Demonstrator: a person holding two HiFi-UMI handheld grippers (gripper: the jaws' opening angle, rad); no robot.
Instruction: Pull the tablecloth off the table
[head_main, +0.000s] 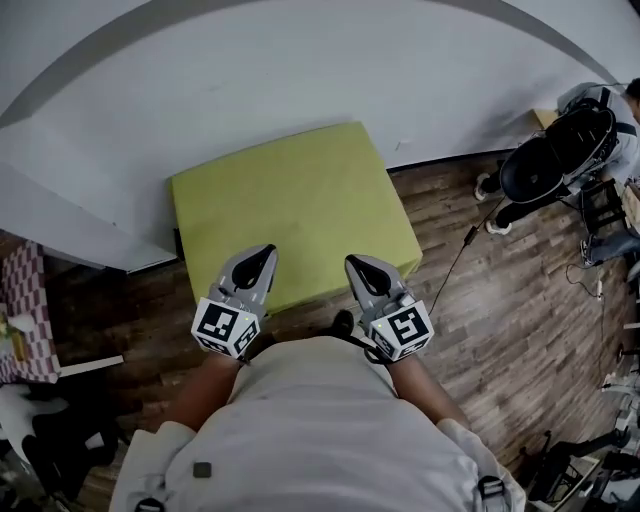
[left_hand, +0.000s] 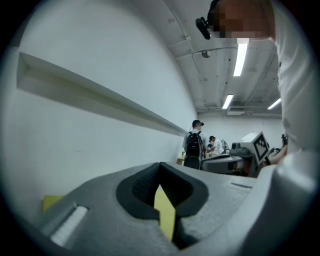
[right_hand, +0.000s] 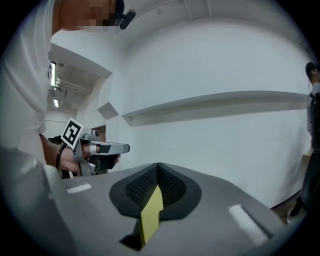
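Observation:
A yellow-green tablecloth (head_main: 290, 200) lies flat over a small square table against the white wall. My left gripper (head_main: 264, 250) and right gripper (head_main: 356, 262) hover side by side over the cloth's near edge, both pointing at the wall. Both are shut with nothing held. In the left gripper view the left gripper (left_hand: 160, 165) has its jaws closed, and a yellow sliver of the cloth (left_hand: 165, 210) shows through the slit below the tips. The right gripper view shows the same for the right gripper (right_hand: 159, 165), with the cloth (right_hand: 151, 212) seen through the slit.
Wooden floor (head_main: 480, 320) surrounds the table. A black wheeled seat (head_main: 555, 160) stands at the right, with a cable (head_main: 450, 270) running from it. A checkered item (head_main: 25, 310) sits at the far left. People (left_hand: 192, 145) stand farther down the room.

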